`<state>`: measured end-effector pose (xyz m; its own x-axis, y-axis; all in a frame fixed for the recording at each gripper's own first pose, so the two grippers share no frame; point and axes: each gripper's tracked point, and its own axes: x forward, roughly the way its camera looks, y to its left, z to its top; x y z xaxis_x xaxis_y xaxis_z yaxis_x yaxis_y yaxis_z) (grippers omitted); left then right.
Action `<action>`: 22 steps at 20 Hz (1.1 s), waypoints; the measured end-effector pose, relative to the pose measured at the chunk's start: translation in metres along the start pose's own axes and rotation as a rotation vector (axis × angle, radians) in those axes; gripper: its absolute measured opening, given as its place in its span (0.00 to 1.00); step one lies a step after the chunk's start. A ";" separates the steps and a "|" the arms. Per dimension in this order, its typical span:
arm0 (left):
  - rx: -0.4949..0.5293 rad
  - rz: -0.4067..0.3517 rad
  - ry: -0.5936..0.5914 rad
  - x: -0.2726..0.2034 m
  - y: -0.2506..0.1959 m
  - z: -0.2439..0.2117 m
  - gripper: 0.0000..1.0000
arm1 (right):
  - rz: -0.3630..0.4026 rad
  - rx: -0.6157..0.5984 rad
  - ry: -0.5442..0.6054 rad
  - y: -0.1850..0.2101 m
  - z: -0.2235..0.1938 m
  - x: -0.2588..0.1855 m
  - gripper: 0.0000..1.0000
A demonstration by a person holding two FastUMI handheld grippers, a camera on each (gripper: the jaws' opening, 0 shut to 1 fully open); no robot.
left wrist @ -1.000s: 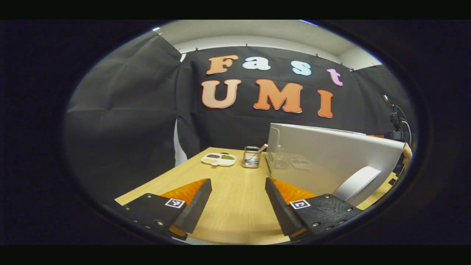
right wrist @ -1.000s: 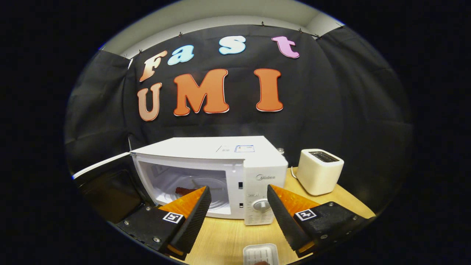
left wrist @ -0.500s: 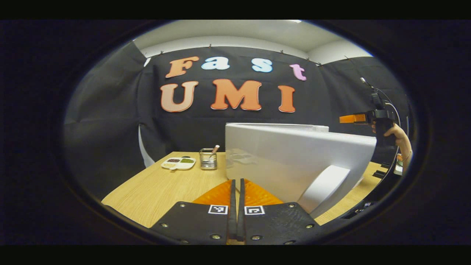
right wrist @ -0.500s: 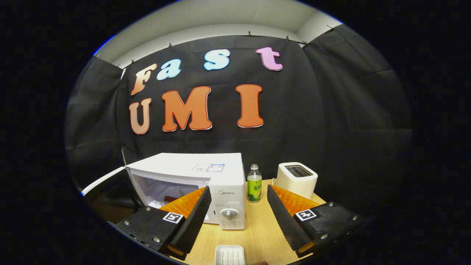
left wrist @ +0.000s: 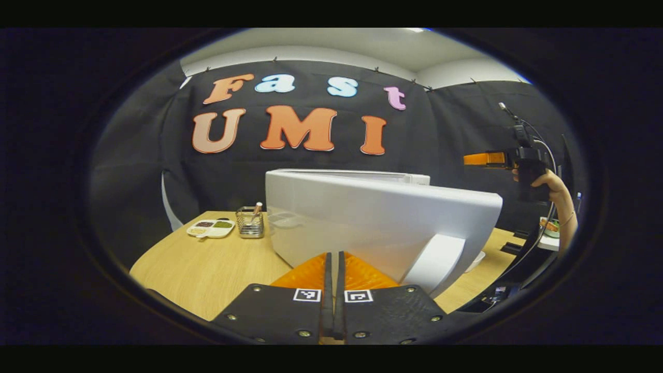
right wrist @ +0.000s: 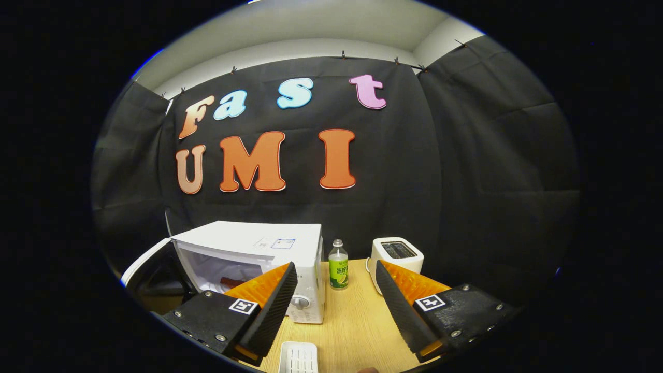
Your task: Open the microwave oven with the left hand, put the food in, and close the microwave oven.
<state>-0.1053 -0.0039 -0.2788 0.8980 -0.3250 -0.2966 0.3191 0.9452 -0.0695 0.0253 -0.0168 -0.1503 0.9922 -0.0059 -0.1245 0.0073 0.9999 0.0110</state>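
The white microwave (right wrist: pixel 259 246) stands on the wooden table (right wrist: pixel 352 321) with its door (right wrist: pixel 147 269) swung out to the left. Reddish food (right wrist: pixel 230 282) lies inside the cavity. In the left gripper view the door's white outer face (left wrist: pixel 373 217) and its handle (left wrist: pixel 435 259) rise right in front of my left gripper (left wrist: pixel 333 255), which is shut with nothing between its fingers; I cannot tell whether the tips touch the door. My right gripper (right wrist: pixel 335 267) is open and empty, back from the microwave. It also appears as the right gripper (left wrist: pixel 474 159) in a hand (left wrist: pixel 554 189).
A green bottle (right wrist: pixel 338 272) and a white toaster (right wrist: pixel 396 255) stand to the right of the microwave. A small white tray (right wrist: pixel 299 357) lies near the table's front edge. A sectioned dish (left wrist: pixel 210 228) and a metal mesh cup (left wrist: pixel 250 221) sit at the far left.
My left gripper went from open to shut and turned toward the door's outer face. The right gripper drew back from the microwave, still open.
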 end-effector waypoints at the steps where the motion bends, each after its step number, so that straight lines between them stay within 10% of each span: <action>1: 0.001 -0.002 0.003 0.004 -0.004 0.001 0.02 | -0.003 -0.001 0.001 -0.004 0.000 0.000 0.95; 22: 0.003 -0.085 0.002 0.131 -0.100 0.020 0.01 | -0.121 -0.012 -0.024 -0.095 0.025 -0.027 0.95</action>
<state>-0.0129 -0.1417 -0.2914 0.8672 -0.4036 -0.2918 0.3945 0.9143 -0.0919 0.0012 -0.1119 -0.1230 0.9869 -0.1267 -0.1002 0.1259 0.9919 -0.0141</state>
